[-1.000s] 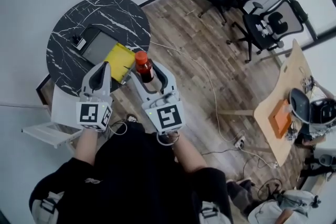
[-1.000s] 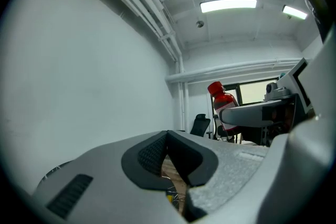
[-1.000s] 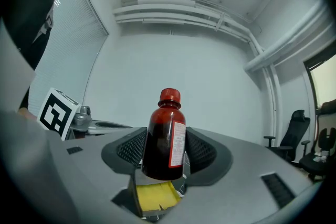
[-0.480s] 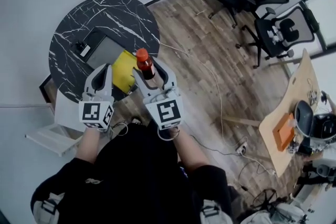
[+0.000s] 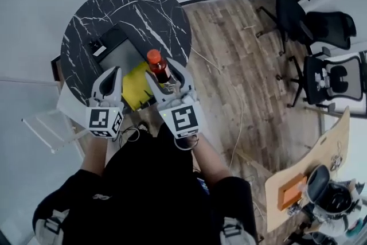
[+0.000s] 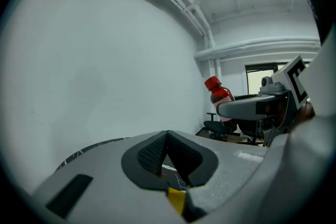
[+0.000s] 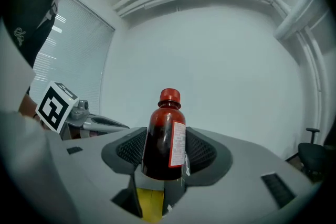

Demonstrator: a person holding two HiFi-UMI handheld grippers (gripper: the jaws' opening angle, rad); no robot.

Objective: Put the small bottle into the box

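While the bottle [image 5: 159, 68] sits clamped in the right tool [image 5: 164, 73], it is not yet in the box [image 5: 135, 89] — so the pick-up looks done and the placing is left. It is a small dark-red bottle, glossy and round-shouldered, with a bright red ribbed cap and a pale paper label, and it stands upright between the tool's black meshed pads. The box shows as a flat yellow shape, likely card, just beside the bottle and between the two tools, at the near edge of the round black counter [image 5: 143, 6] with white marble veins. The left tool [image 5: 113, 75] has its jaws pressed together; whether they pinch the box's edge I cannot tell. A dark matte slab [image 5: 123, 51] lies on the counter.
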